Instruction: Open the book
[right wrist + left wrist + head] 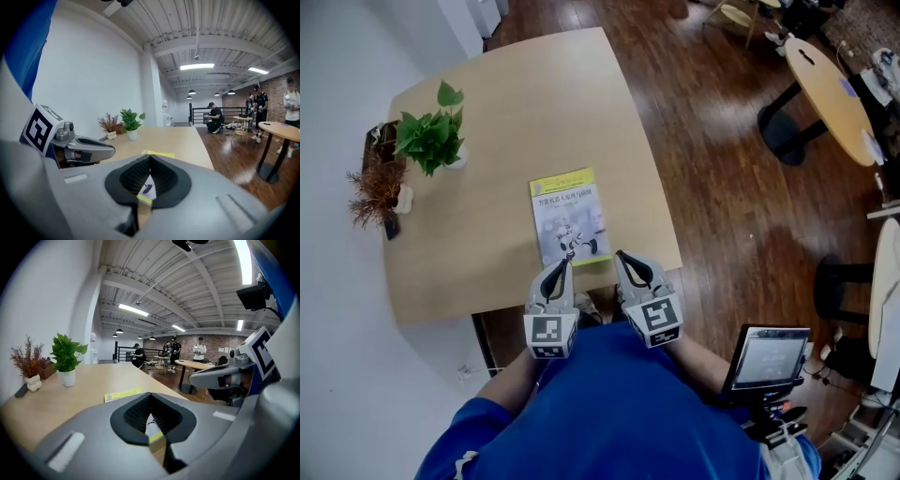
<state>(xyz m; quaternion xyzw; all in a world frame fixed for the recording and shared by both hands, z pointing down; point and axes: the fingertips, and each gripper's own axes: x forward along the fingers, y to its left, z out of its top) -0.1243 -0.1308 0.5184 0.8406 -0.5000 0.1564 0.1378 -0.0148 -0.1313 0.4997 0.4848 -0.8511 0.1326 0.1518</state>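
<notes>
The wooden table (487, 103) fills the upper left of the head view. The book (569, 217) lies flat and closed on it, cover up, near the table's near edge. Its long axis runs away from the person, yellow band at the far end, and its near short edge is just ahead of the 2 grippers. The left gripper (562, 265) and right gripper (623, 255) sit side by side over that edge, each with jaws clenched together and gripping nothing. A green potted plant (433, 139) and a dried reddish plant (373, 187) stand at the table's left side, well apart from the book.
</notes>
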